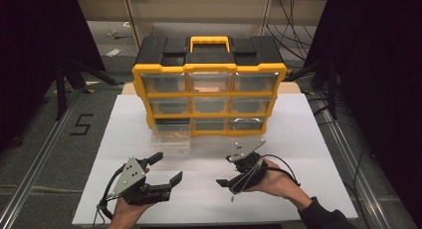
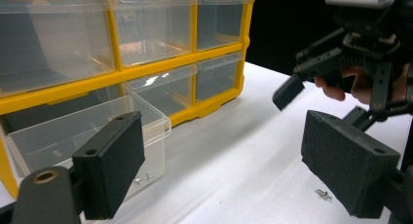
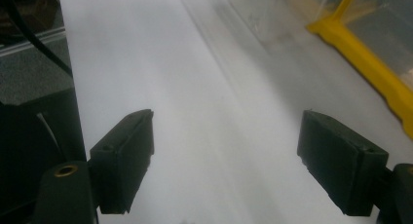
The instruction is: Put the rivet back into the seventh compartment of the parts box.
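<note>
A yellow and black organizer (image 1: 209,67) with clear drawers stands at the back of the white table (image 1: 298,139). Its bottom-left drawer (image 1: 171,137) is pulled out, and in the left gripper view this drawer (image 2: 73,136) holds a small screw (image 2: 146,176). Another small screw (image 1: 231,199) lies on the table near the front, just below my right gripper (image 1: 226,171), whose jaws stand open and empty. My left gripper (image 1: 168,167) is open too, in front of the pulled-out drawer. The loose screw (image 2: 322,195) shows beside the left gripper's right jaw.
The organizer's yellow frame (image 3: 360,53) runs along the right of the right gripper view. Dark stands and cables (image 1: 318,35) flank the table. The table's front edge (image 1: 199,223) lies close under both hands. Floor tape marks (image 1: 82,124) sit to the left.
</note>
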Demonstrator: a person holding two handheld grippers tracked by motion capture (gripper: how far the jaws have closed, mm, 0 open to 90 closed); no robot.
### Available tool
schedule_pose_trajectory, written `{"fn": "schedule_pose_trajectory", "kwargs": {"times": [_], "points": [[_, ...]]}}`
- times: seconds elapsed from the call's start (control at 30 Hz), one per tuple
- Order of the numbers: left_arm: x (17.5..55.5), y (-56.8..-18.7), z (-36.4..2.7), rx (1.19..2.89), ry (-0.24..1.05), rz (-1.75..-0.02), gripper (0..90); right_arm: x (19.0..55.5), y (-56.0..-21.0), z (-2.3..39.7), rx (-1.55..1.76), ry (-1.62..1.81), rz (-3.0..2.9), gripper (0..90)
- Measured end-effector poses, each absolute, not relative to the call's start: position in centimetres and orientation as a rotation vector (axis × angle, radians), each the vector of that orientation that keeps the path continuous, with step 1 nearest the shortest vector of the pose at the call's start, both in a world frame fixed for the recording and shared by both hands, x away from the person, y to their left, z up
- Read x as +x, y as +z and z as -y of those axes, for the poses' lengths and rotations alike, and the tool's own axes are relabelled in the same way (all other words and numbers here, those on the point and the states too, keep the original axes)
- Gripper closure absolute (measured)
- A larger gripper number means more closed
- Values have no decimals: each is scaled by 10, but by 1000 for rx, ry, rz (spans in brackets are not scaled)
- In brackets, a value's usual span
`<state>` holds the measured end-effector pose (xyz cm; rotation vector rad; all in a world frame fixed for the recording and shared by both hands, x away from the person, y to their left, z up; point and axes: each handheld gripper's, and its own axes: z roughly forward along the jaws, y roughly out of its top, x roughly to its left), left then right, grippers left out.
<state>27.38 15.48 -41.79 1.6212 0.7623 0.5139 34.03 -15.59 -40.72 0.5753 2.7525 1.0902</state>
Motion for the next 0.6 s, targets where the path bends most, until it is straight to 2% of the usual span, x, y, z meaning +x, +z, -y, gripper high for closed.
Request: {"fn": "schedule_pose_trajectory", "kwargs": {"times": [0.37, 0.6], "points": [[274, -418, -154, 1624, 515, -764, 154, 327, -433, 164, 554, 926, -2858, 263], [274, -418, -154, 1625, 516, -763, 154, 324, -448, 159, 499, 800, -2931, 322]]}}
